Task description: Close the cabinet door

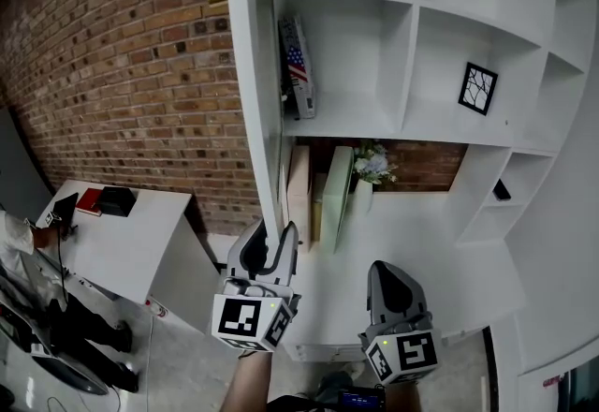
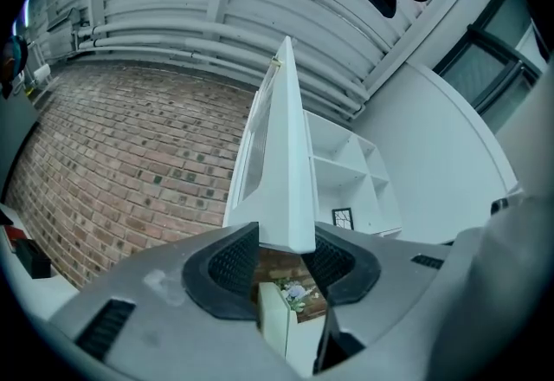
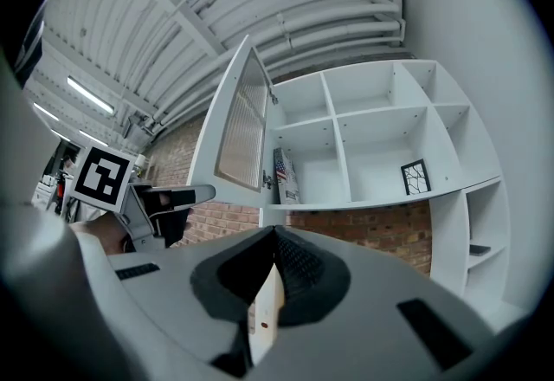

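The white cabinet door (image 1: 255, 101) stands open, seen edge-on at the left of the shelf unit (image 1: 412, 54). My left gripper (image 1: 271, 237) is at the door's lower corner, jaws on either side of its edge. In the left gripper view the door (image 2: 281, 163) runs up from between the pads (image 2: 229, 262), and the left gripper (image 2: 286, 251) is shut on it. My right gripper (image 1: 391, 274) hangs lower right over the counter, apart from the door. Its own view shows the right gripper (image 3: 275, 241) shut on nothing, with the door (image 3: 232, 132) and left gripper (image 3: 160, 197) at left.
A flag-printed book (image 1: 298, 64) and a framed picture (image 1: 477, 88) sit in the shelves. Flowers (image 1: 372, 162) and upright boards (image 1: 335, 195) stand on the white counter (image 1: 430, 251). A brick wall (image 1: 122, 73) is behind. A white table (image 1: 122, 242) and a person (image 1: 23, 237) are left.
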A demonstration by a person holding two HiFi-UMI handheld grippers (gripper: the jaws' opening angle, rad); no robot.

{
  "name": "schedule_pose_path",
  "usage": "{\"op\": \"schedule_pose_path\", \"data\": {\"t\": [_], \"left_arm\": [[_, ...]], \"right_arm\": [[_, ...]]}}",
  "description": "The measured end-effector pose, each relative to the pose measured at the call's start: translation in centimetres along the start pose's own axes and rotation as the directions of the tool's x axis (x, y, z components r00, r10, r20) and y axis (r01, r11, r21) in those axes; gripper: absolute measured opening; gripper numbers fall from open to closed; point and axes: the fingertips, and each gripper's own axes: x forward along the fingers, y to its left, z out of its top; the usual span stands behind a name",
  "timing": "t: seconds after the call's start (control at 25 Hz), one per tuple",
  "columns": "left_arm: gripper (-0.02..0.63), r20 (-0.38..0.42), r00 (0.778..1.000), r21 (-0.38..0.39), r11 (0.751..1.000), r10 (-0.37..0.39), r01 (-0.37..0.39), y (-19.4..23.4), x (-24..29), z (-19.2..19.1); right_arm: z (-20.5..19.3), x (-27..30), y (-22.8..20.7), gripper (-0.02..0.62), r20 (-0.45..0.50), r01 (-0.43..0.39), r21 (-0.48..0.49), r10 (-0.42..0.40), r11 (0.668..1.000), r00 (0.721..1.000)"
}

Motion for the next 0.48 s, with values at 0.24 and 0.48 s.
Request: {"op": "schedule_pose_path", "data": {"t": [0.24,0.48], "left_arm": [[0.162,-0.006,1.000,-0.008,1.000,-0.030,0.030,-1.2,0.5,-0.2],[0.181,-0.012,0.998,0.000,0.998,-0.060,0.060,-2.5,1.2,-0.4]], "right_arm": [[0.2,-0.5,-0.5,0.000,-0.002,0.015,0.001,-0.015,1.000,1.000],[0.3,-0.8,-1.1,0.000,-0.005,0.031,-0.002,-0.031,1.000,1.000]]}}
